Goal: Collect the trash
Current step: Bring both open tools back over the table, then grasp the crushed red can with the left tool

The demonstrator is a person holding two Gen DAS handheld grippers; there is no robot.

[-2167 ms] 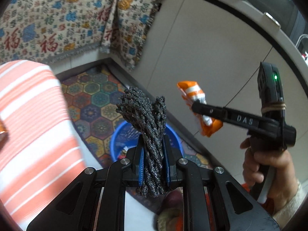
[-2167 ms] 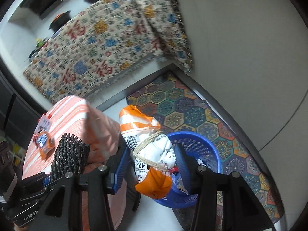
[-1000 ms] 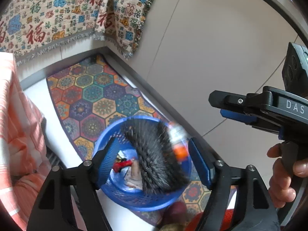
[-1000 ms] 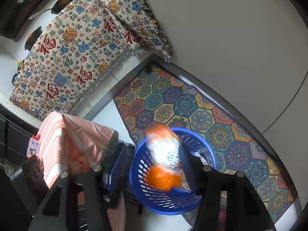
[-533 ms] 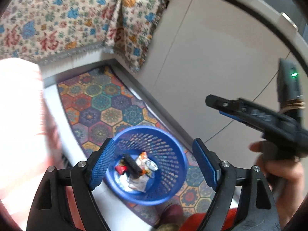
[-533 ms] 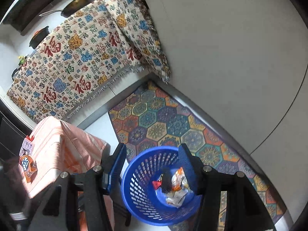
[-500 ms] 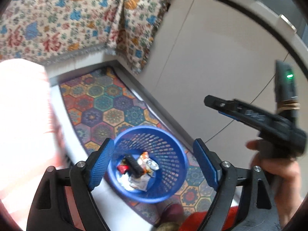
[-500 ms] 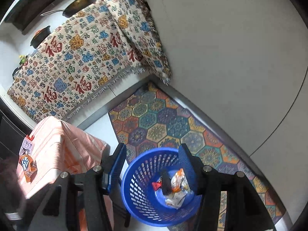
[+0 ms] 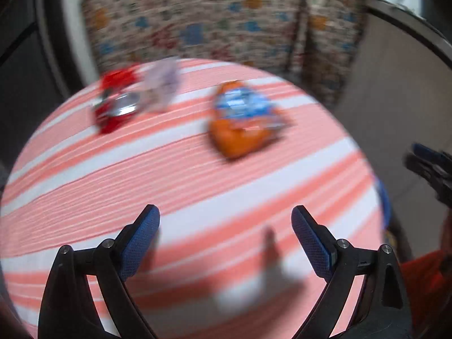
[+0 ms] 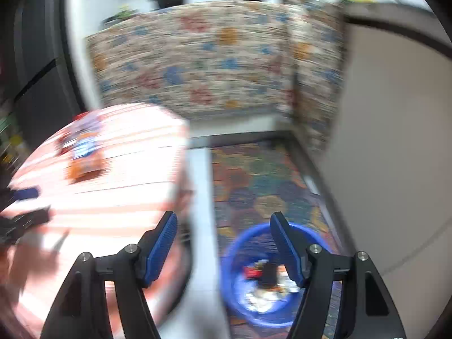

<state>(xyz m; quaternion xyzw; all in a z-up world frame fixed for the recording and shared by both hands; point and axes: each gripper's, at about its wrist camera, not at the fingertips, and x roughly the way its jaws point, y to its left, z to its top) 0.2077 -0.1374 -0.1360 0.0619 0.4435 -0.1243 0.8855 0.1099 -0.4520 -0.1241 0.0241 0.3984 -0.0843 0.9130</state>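
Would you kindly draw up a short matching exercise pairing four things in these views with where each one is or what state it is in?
Things:
1. orange snack packet
2. red wrapper
3. blue basket
4. left hand-held gripper

Places or states:
A. on the floor beside the table, with trash inside
B. open and empty above the striped tablecloth
C. on the tablecloth, toward the right
D. on the tablecloth at the far left, next to a pale wrapper

Pairs: 1-C, 2-D, 3-A, 4-B
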